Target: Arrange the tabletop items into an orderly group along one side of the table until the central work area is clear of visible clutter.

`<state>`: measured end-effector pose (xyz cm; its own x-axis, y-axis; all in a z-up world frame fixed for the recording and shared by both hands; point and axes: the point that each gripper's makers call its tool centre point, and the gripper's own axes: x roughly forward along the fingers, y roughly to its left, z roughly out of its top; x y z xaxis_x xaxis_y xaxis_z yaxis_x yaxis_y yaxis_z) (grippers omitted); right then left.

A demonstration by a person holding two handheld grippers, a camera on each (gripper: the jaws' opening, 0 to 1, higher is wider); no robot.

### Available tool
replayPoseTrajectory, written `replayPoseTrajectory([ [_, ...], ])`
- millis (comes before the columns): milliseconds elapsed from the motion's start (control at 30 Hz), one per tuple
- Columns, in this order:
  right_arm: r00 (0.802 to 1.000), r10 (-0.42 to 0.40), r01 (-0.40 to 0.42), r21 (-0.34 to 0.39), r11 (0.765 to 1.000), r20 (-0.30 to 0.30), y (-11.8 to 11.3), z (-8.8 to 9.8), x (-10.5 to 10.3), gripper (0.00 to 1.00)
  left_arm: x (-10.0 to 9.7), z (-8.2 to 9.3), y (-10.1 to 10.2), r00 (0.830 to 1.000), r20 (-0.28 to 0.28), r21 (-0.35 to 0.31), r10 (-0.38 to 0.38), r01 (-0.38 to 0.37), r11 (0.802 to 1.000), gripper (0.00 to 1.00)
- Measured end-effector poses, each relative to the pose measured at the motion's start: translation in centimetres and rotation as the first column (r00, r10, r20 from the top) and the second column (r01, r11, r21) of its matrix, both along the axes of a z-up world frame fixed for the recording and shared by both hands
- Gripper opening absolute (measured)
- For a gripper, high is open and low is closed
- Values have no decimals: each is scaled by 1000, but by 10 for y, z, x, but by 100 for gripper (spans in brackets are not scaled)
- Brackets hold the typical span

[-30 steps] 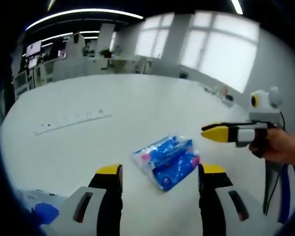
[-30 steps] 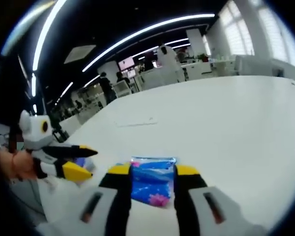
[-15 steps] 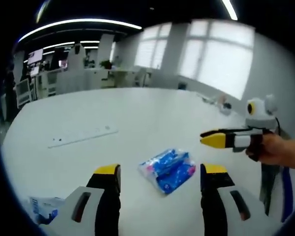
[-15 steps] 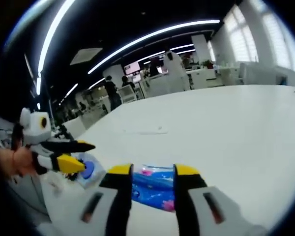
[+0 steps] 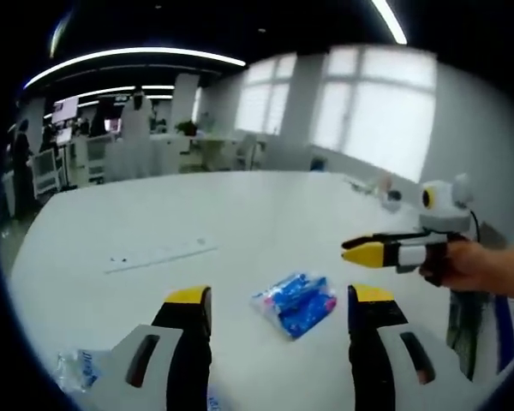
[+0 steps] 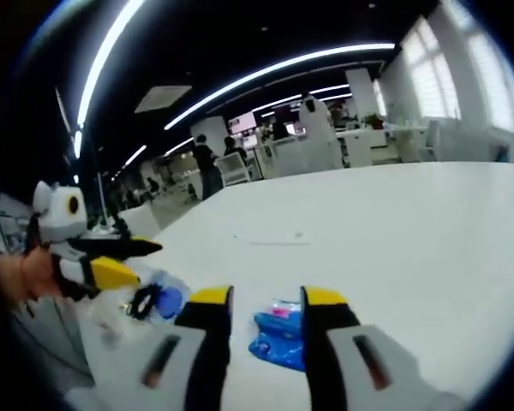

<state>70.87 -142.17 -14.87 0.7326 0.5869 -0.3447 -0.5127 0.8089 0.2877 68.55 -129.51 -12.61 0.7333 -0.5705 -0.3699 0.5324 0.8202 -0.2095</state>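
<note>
On the white table [image 5: 240,223], your left gripper [image 5: 274,300] is spread before the blue packet [image 5: 295,301]; your right gripper [image 6: 265,301] is narrowly parted, empty.

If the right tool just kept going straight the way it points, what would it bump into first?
Probably the blue packet. It lies on the white table right ahead of the right tool, seen between its open jaws. Depth is hard to judge, so the tool might pass just above it.
</note>
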Motion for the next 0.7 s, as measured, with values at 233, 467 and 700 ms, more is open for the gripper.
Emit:
replayPoseTrajectory([
  [233,999,33,-33,7,999,21,27,12,-5,28,-12,13,26,999,24,3,23,-23,1000,61],
  [467,997,69,-70,16,997,43,60,24,-11,29,-26,24,62,997,43,4,62,-62,998,60],
  [700,993,102,-103,14,995,51,89,31,-17,29,-36,32,95,993,54,3,104,-104,995,60],
])
